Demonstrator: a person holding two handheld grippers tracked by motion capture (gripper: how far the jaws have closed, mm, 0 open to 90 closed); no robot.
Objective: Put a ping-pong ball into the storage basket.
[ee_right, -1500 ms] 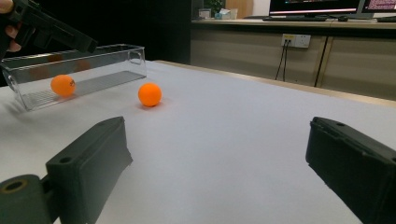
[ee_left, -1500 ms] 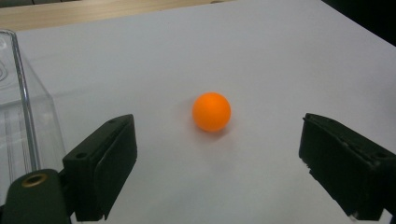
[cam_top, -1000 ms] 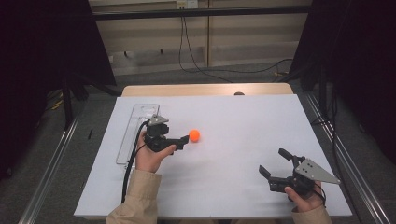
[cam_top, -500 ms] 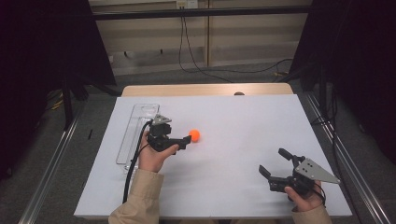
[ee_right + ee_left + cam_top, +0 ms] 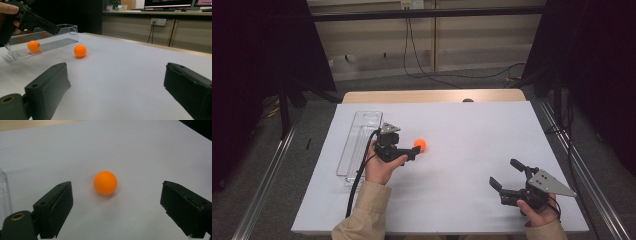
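The left tool (image 5: pixel 116 205) hangs released, its jaws spread, the orange ball (image 5: pixel 105 183) lying on the white bench (image 5: pixel 472 130) just beyond their tips and just right of the clear tray (image 5: pixel 357 145). I judge this the approach: next, advance and clench. A sphere has no long axis or heading. Well right of the tray, the right tool (image 5: pixel 508 174) rests released.

In the high view, the left gripper (image 5: pixel 414 151) partly hides the clear tray (image 5: pixel 357 142) behind it.
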